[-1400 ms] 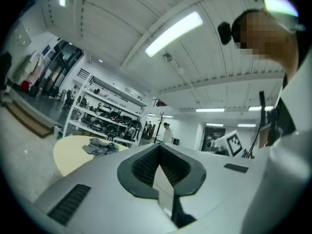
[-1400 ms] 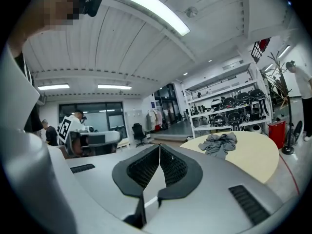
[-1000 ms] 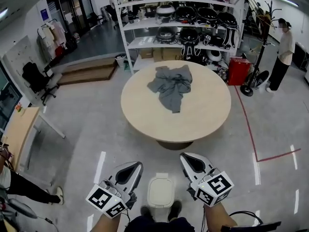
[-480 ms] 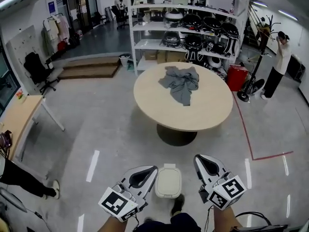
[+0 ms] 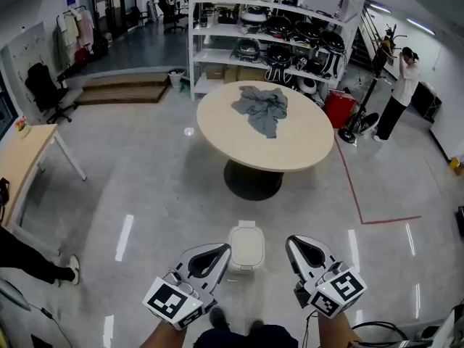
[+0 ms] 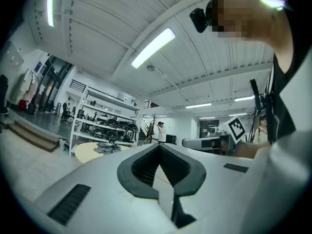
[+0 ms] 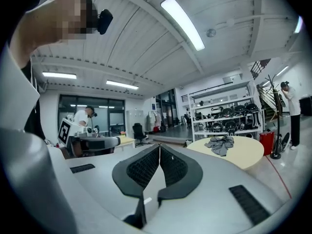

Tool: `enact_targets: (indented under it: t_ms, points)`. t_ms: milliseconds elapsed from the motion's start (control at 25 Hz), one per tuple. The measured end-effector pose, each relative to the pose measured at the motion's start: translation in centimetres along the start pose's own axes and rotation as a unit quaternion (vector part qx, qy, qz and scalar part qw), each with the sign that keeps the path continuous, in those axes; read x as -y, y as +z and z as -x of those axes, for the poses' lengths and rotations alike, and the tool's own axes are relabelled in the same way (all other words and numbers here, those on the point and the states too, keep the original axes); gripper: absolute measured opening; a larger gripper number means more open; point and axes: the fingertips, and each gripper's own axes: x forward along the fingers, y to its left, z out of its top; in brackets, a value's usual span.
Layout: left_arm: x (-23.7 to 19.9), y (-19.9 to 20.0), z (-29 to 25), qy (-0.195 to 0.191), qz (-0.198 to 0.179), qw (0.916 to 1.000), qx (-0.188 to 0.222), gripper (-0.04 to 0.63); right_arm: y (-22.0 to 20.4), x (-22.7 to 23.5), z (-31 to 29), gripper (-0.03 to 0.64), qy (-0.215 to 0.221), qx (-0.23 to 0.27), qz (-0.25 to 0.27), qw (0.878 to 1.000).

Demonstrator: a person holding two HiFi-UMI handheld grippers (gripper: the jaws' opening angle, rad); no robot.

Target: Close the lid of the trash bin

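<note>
Bin: the trash bin (image 5: 246, 246) is standing on the floor just ahead, between both grippers, its lid lying flat.
Left gripper: the left gripper (image 5: 212, 255) is hovering near the bin's left side, fingers pressed together, holding nothing.
Right gripper: the right gripper (image 5: 296, 245) is mirroring it, likewise closed and empty.
Change: over the last second the bin is sitting farther from my feet and the table (image 5: 304, 151) is receding.
Meaning: I am judging the lid shut and the person backing away.

The head view looks steeply down from standing height onto the floor (image 5: 145, 187), with the left gripper (image 5: 221, 251) and right gripper (image 5: 293, 243) close at its lower edge. Each gripper view sits low and tilts up toward the ceiling (image 6: 122, 33). All three views share the round table (image 5: 297, 147) and the shelves (image 5: 275, 31).
</note>
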Motion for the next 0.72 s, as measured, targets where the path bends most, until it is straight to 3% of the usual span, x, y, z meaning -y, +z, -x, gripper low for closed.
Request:
enact_targets:
  t_ms: [320, 520, 720]
  points:
    - [10.4, -0.9, 2.7, -0.001, -0.021, 0.9997, -0.012, -0.003, -0.9, -3.2, 9.5, 0.011, 0.02, 0.02, -0.017, 0.999]
    - [17.1, -2.8, 4.5, 0.031, -0.04, 0.9982, -0.033, -0.003, -2.9, -2.9, 17.3, 0.011, 0.006, 0.014, -0.019, 1.0]
    - [19.2, -3.4, 5.8, 0.073, -0.042, 0.9947, -0.059, -0.003, -3.6, -2.8, 20.4, 0.011, -0.004, 0.01, -0.034, 0.999]
